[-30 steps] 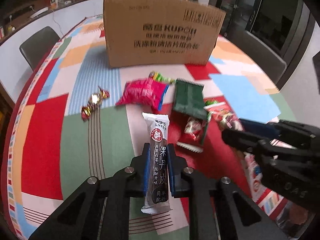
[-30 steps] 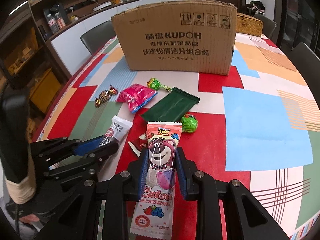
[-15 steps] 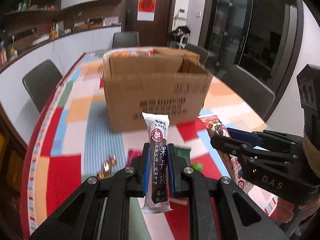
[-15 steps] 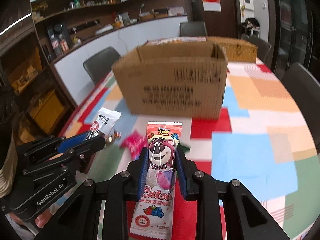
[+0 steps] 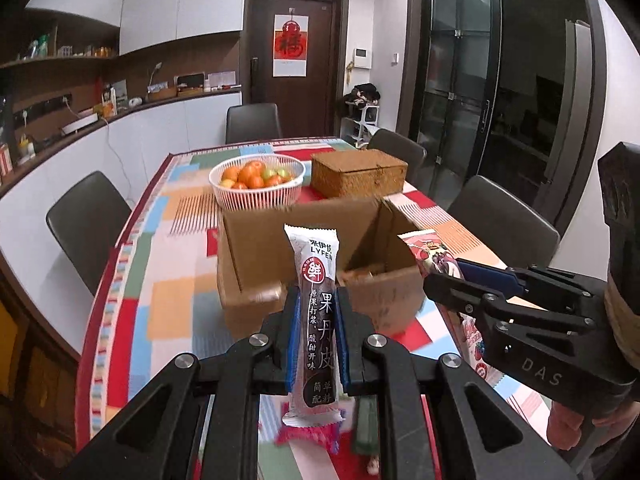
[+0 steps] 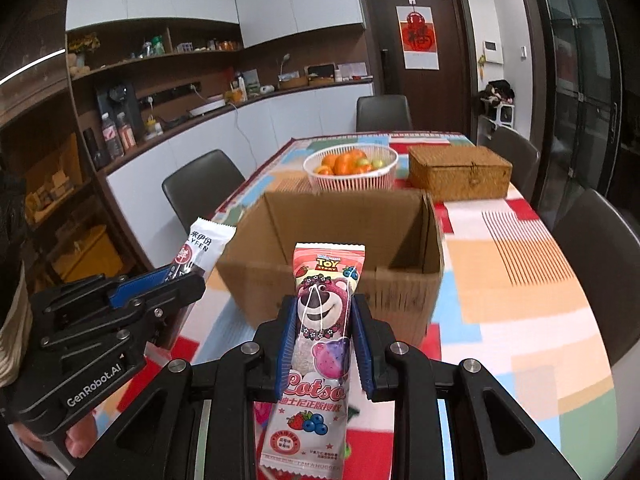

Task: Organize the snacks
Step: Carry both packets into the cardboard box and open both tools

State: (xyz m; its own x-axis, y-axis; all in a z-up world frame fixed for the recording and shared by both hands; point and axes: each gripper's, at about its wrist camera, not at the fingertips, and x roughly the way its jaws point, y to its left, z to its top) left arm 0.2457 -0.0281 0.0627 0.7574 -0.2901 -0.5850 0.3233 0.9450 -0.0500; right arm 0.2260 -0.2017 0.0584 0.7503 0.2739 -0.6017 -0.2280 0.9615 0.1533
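Two snacks held aloft short of the open cardboard box.

Left claw clenched on a dark fruit-leather bar, right claw on a pink Lotso packet; released early, either could strike the near wall and fall onto the counter.

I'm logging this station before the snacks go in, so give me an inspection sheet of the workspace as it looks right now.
Surface: table under a colourful patchwork cloth.
Job's things: open cardboard box; dark fruit-leather bar; pink Lotso snack packet; blurred packets low in the left view.
Clutter: white basket of fruit, wicker box behind the carton.
Grippers: left gripper jaws shut on the bar; right gripper jaws shut on the packet.
Cables: one cable hangs from the counter.
Surroundings: chairs, shelves, dark door.
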